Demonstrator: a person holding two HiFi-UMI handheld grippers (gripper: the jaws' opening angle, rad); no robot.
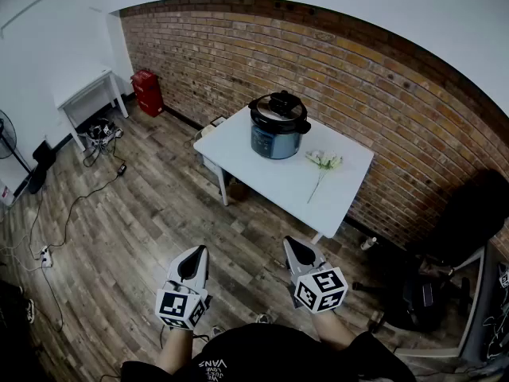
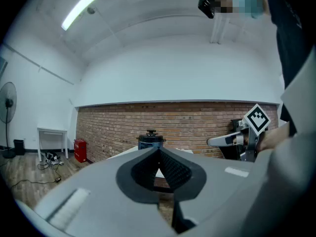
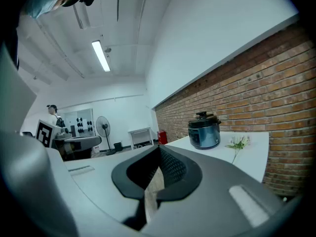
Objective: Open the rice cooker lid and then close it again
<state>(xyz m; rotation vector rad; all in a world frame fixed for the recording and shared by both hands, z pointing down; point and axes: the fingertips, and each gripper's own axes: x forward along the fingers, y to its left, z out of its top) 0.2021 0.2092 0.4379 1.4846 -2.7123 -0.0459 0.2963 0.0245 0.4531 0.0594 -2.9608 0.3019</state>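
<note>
My left gripper and right gripper are shut and empty, with the blue round rice cooker well ahead; I'd grab its stiff black lid by the top handle.

Bright, even light comes from a ceiling tube lamp at eleven o'clock. Shadows are soft; straight lines bow at every fisheye edge, and corners go dark.

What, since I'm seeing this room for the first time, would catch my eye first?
The dark rice cooker, lid on, stands on the white table against the brick wall, with a sprig of flowers lying beside it. Nearer the camera, the left gripper and right gripper hang over the wood floor, both shut and empty, well short of the table.
</note>
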